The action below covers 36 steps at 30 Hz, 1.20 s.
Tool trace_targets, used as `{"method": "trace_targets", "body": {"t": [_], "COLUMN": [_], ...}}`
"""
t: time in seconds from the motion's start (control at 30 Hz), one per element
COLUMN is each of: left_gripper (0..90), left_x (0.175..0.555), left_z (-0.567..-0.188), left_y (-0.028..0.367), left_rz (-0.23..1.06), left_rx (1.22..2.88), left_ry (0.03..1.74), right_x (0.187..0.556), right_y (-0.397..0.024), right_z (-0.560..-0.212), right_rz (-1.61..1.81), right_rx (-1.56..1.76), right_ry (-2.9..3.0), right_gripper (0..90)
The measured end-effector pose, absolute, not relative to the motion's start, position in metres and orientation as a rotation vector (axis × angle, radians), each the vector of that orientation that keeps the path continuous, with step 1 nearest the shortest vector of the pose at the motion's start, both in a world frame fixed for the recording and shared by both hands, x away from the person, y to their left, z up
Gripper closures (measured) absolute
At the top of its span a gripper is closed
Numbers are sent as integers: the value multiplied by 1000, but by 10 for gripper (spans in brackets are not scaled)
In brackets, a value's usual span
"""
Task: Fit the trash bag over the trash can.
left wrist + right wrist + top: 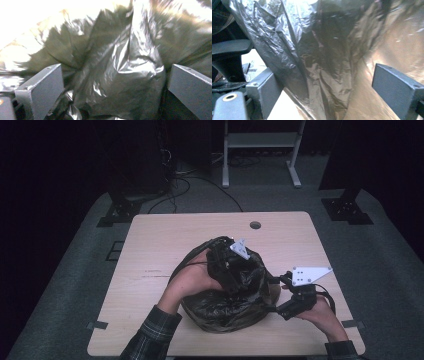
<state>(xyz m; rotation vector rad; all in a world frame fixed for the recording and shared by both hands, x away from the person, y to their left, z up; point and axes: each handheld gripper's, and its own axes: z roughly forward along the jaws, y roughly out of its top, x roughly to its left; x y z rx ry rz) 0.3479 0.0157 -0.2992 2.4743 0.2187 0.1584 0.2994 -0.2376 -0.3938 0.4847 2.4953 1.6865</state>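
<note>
A crumpled black plastic bag [225,307] lies in the middle of the wooden table [160,240]. My left gripper [231,272] reaches down into the bag's top from the left hand's side. In the left gripper view its jaws stand wide apart with a bulge of the bag [120,75] between them. My right gripper [280,295] is at the bag's right edge, pointing left. In the right gripper view the bag's film [312,62] runs between its wide jaws, against the left one and clear of the right one. What is inside the bag is hidden.
A round hole [255,225] sits near the table's far edge. Bare tabletop lies left of and behind the bag. On the floor beyond are cables, two black stand bases [117,212] and a white frame [262,145].
</note>
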Motion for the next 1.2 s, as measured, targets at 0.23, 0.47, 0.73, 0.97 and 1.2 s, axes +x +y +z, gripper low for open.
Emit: {"method": "trace_targets", "body": {"t": [0.23, 0.47, 0.73, 0.97, 1.2], "left_gripper": [0, 0, 0, 0, 0], "left_x": [346, 335, 323, 307, 290], "left_z": [-276, -259, -257, -270, -288], "left_y": [40, 77, 126, 173, 211], "left_rz": [166, 197, 259, 317, 355], "left_rx": [2284, 2149, 2078, 2020, 1976], "left_ry": [225, 241, 312, 378, 455], "right_x": [298, 294, 288, 279, 270], "right_y": [-250, -267, -286, -304, -329], "right_z": [-388, -381, -375, -374, -382], "right_rz": [1681, 1660, 1677, 1669, 1629], "right_rx": [525, 584, 624, 654, 738], "right_ry": [2450, 2392, 2338, 2310, 2276], "right_gripper": [101, 101, 101, 102, 102]}}
